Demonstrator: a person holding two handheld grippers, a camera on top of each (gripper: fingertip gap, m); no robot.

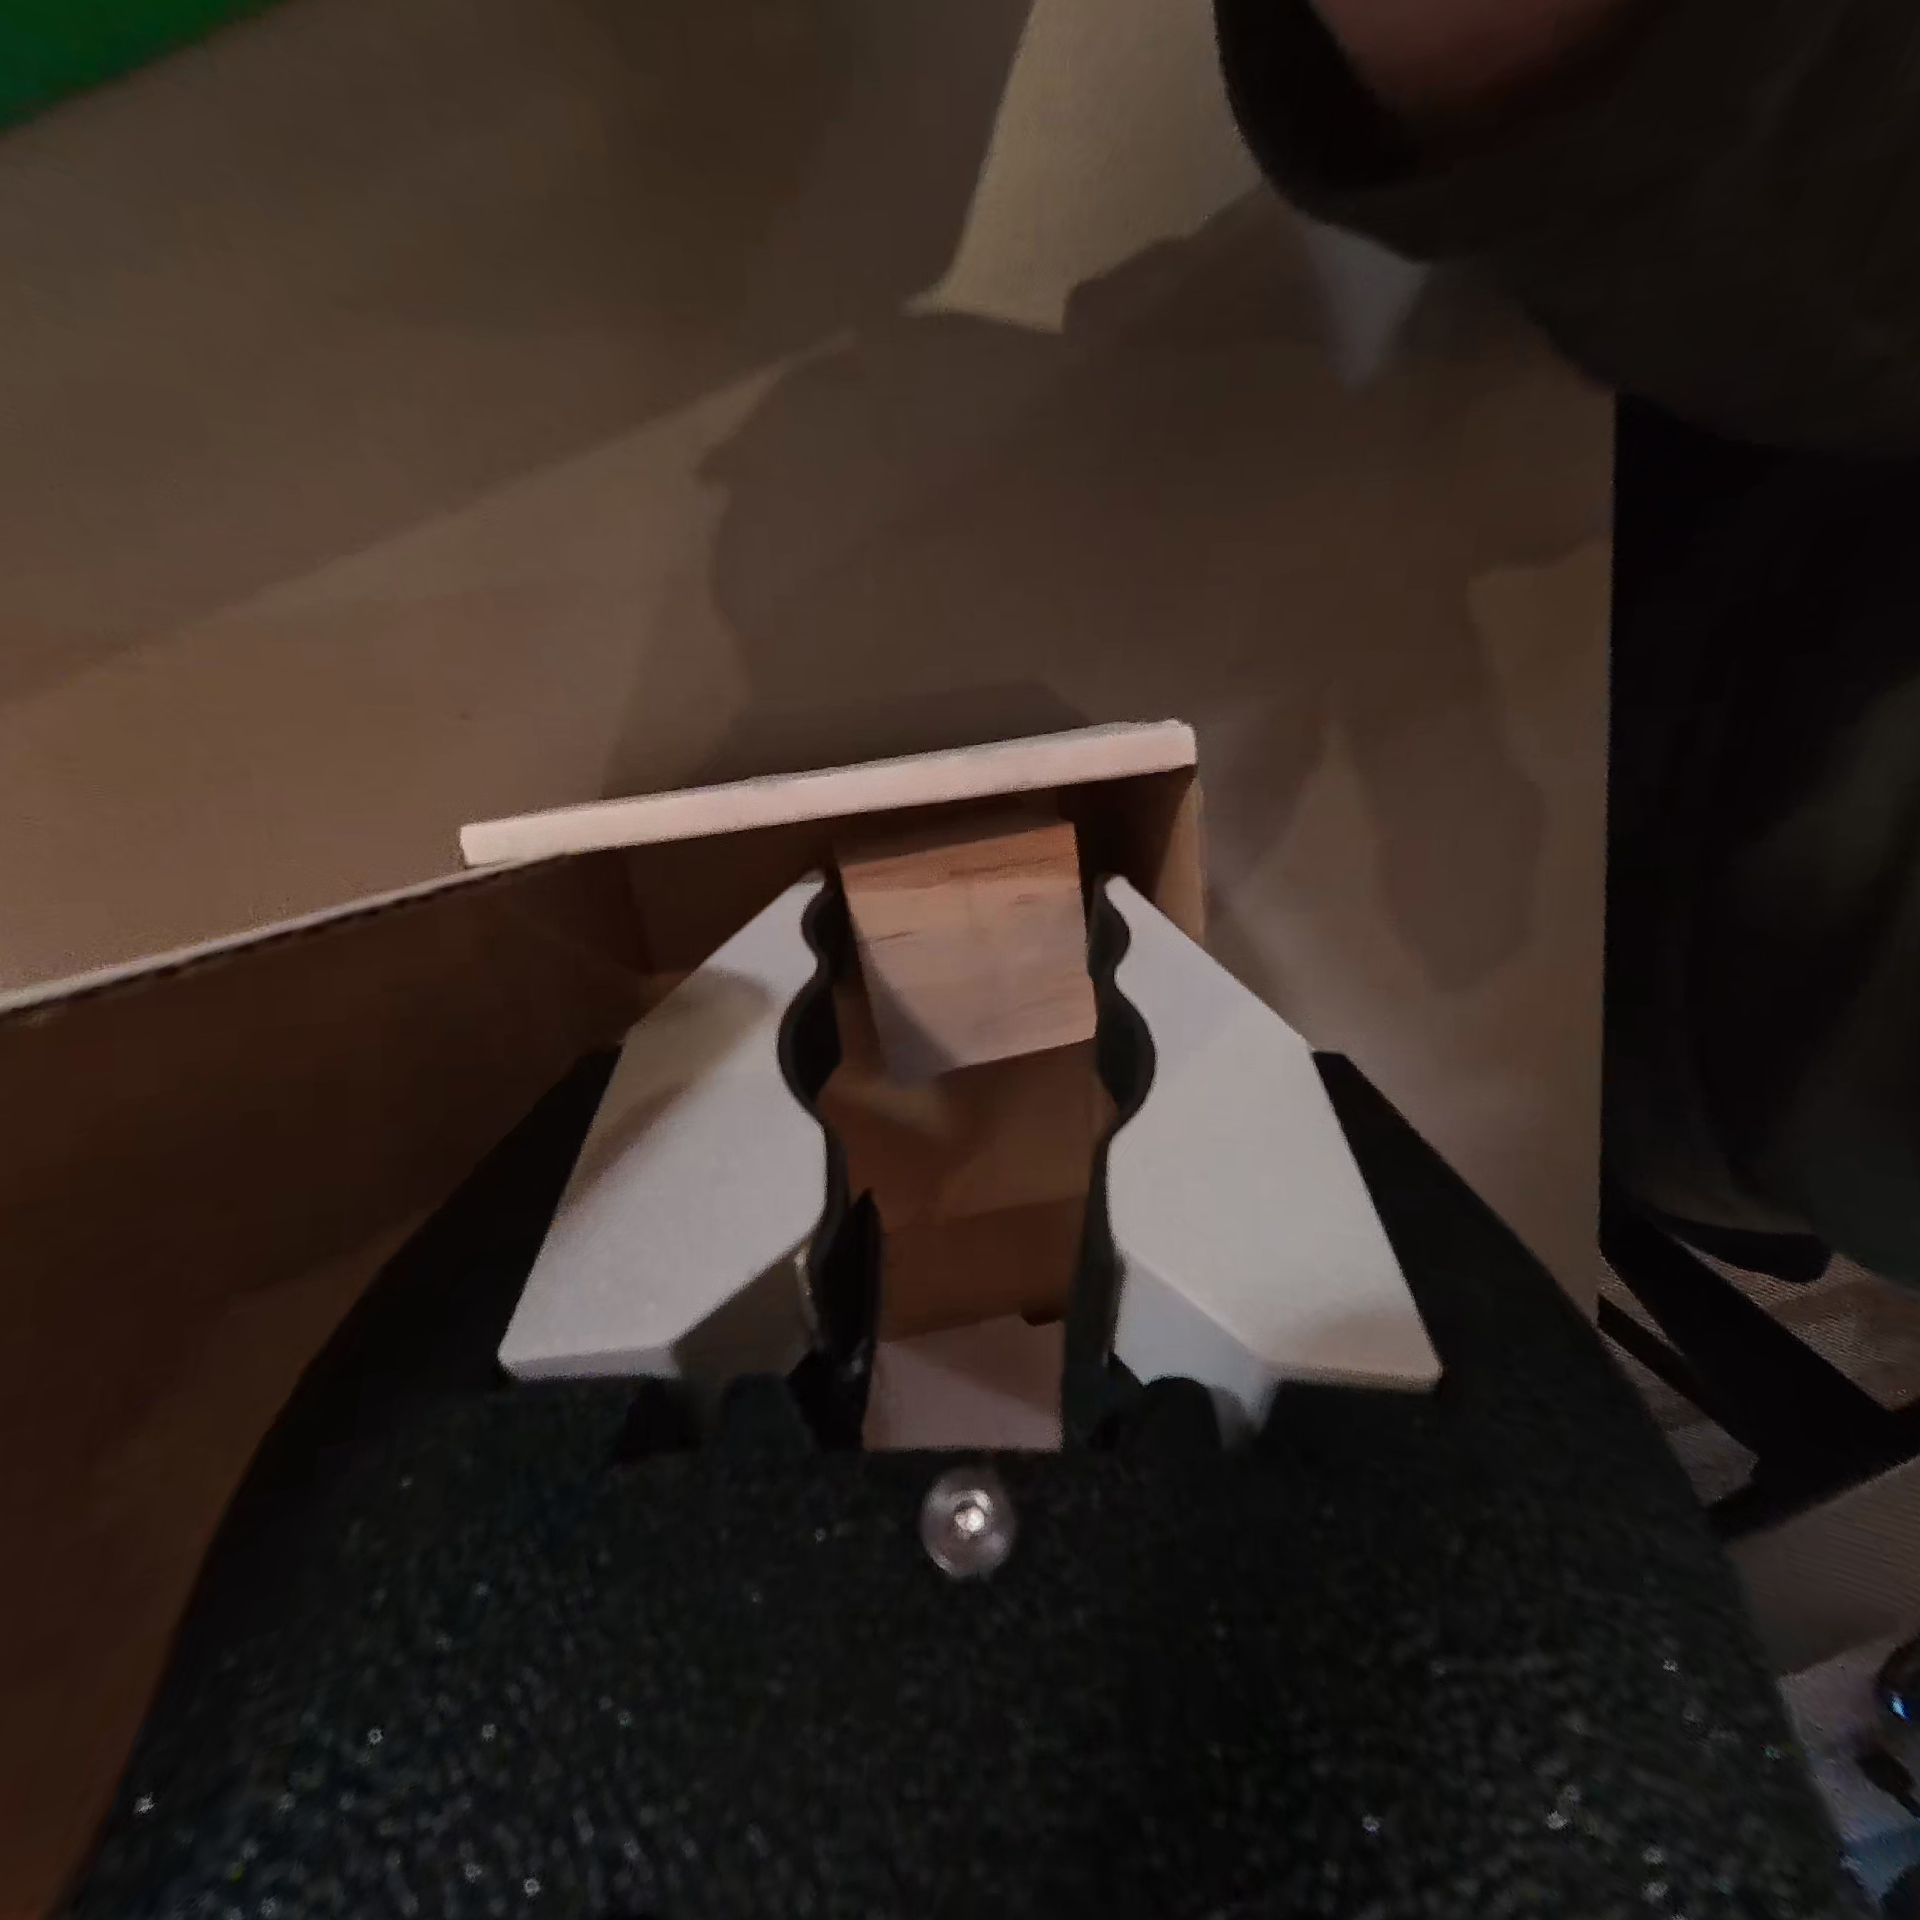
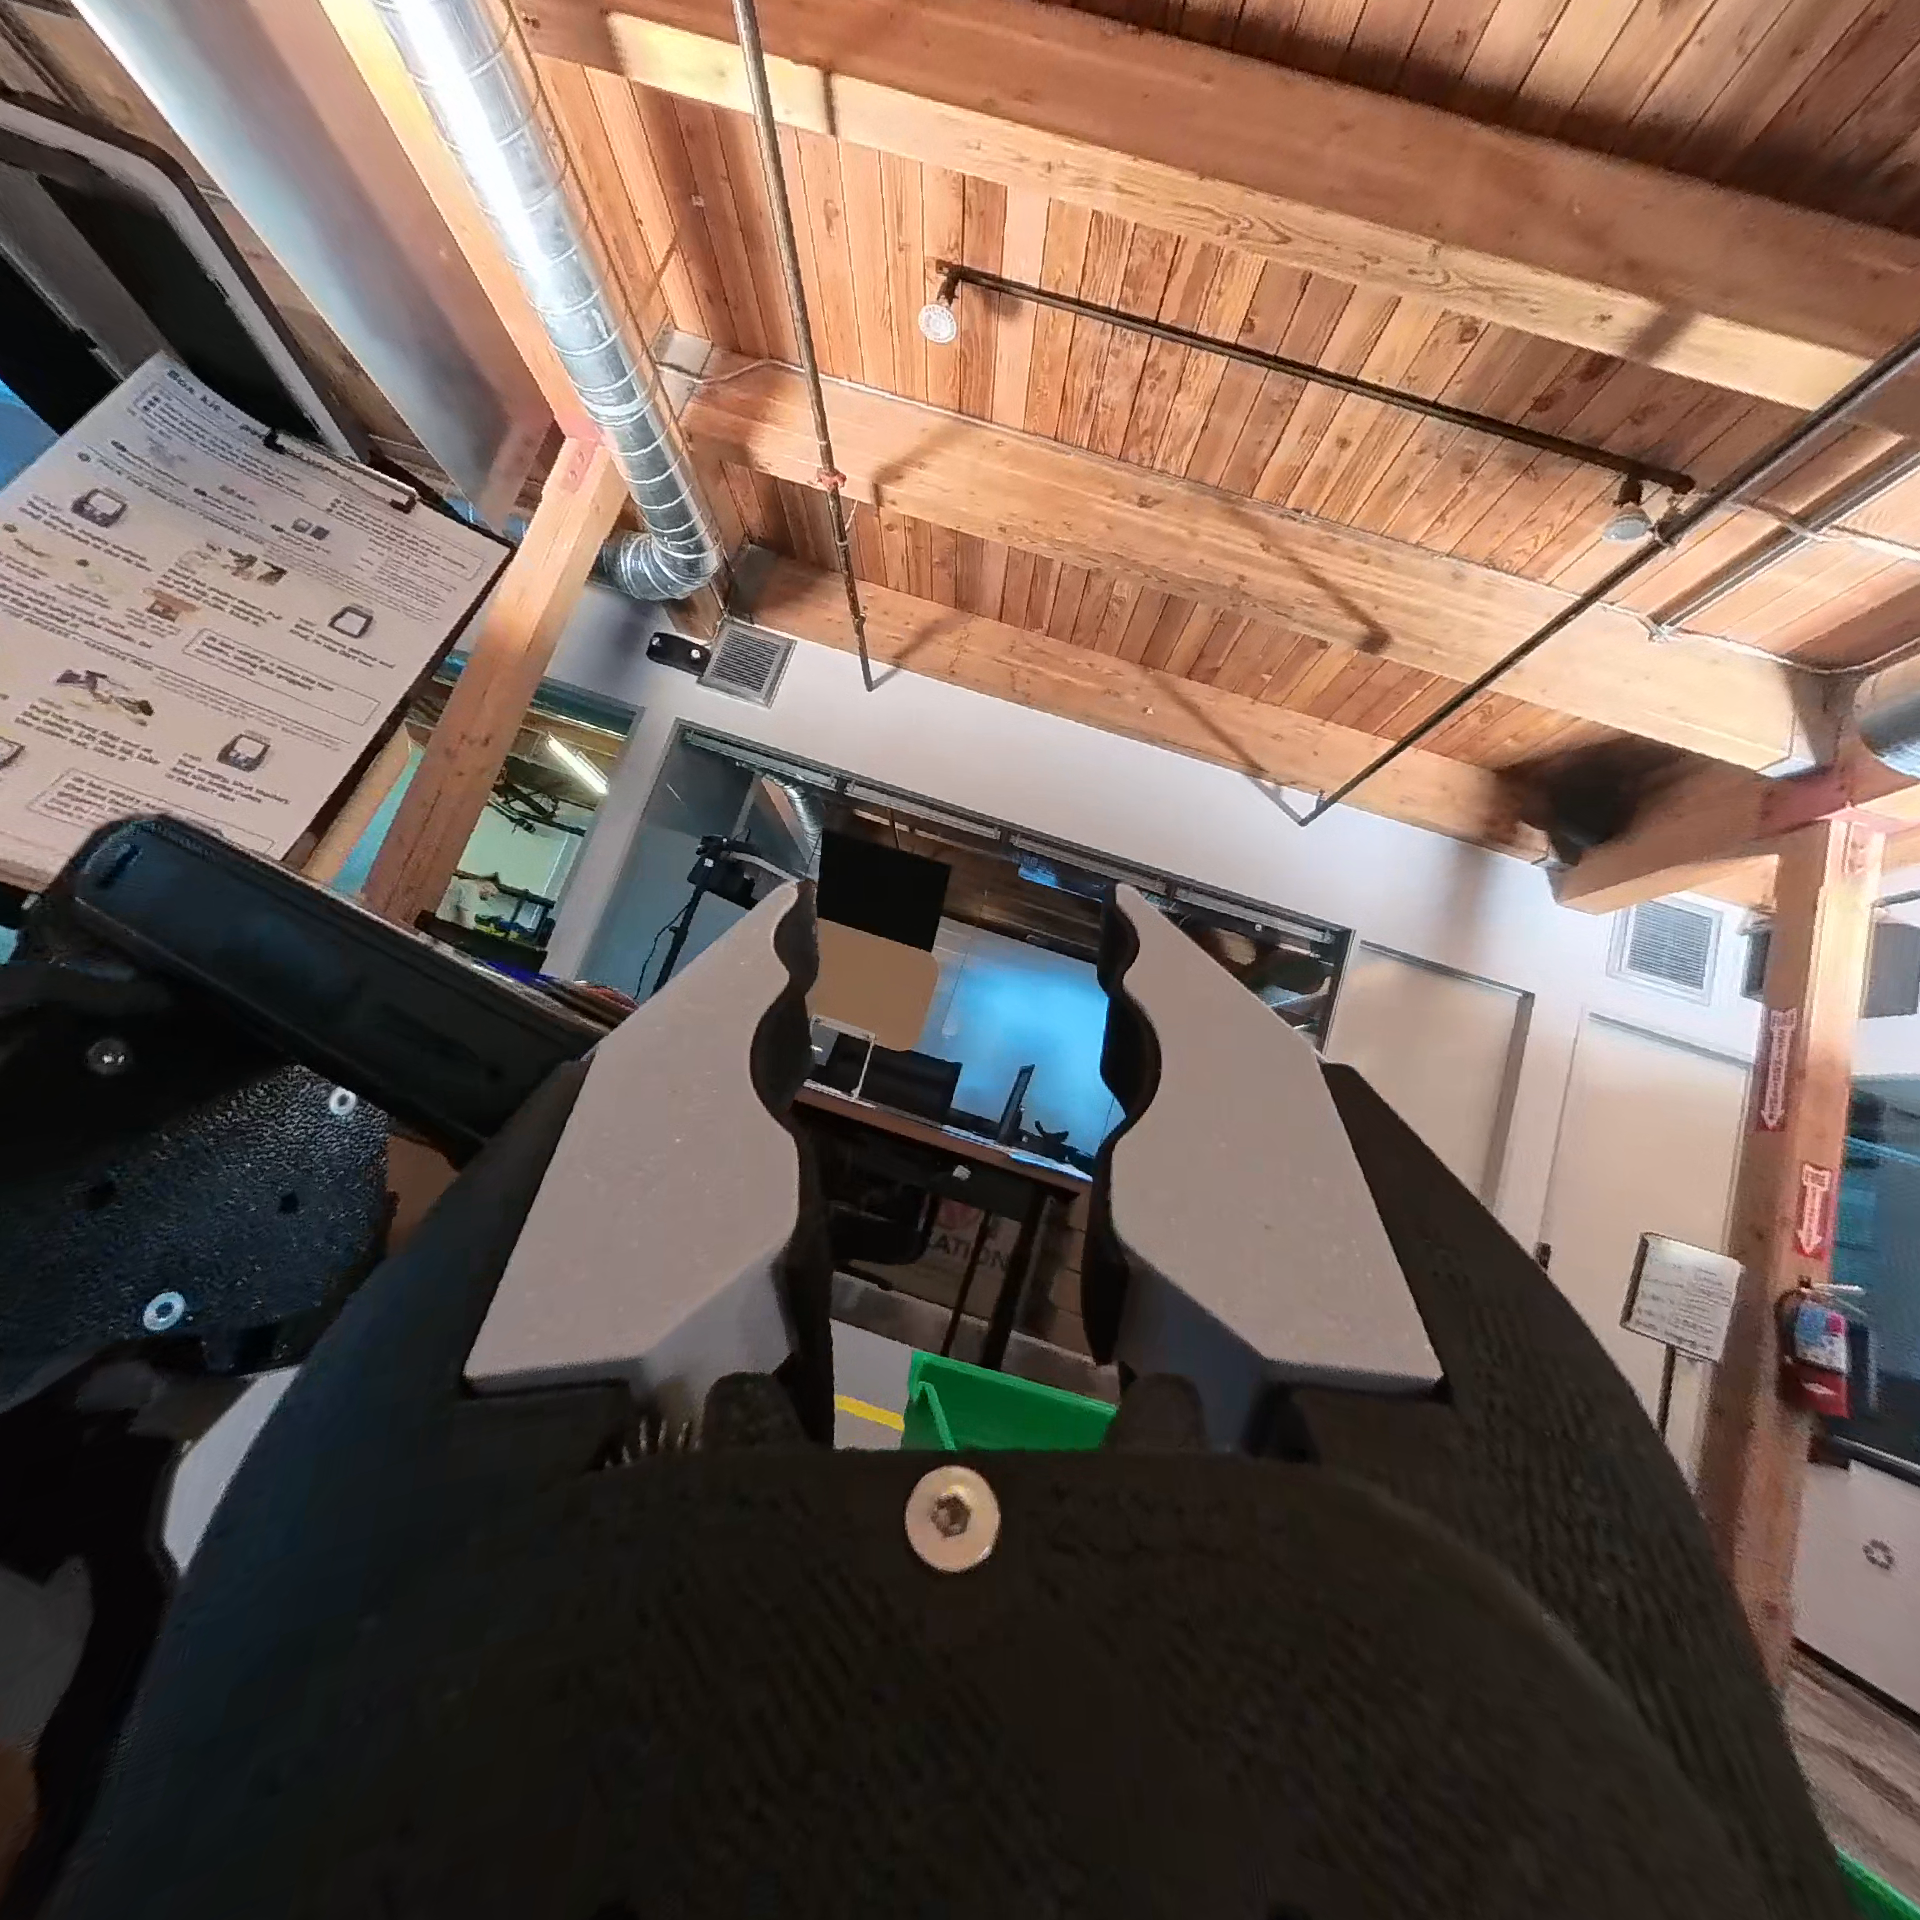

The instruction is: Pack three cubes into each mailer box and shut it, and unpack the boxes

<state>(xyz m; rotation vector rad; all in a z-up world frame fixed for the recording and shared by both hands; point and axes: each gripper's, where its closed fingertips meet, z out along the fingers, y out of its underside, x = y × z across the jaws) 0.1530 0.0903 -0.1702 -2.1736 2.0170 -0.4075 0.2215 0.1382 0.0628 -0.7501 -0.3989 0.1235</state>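
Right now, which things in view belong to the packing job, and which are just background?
Job:
- wooden cube, clamped in left hand-held gripper
- open mailer box
- right hand-held gripper, open, holding nothing

Background:
- green bin
- instruction sheet
- fire extinguisher
- metal duct

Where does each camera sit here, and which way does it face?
Left wrist view: on the left tool, facing down into an open mailer box; its fingers grip a wooden cube; a dark sleeve shows at upper right.
Right wrist view: on the right tool, tilted up at the wooden ceiling and room; jaws open, empty.
Shared: the left tool's black body appears at the right view's left edge.
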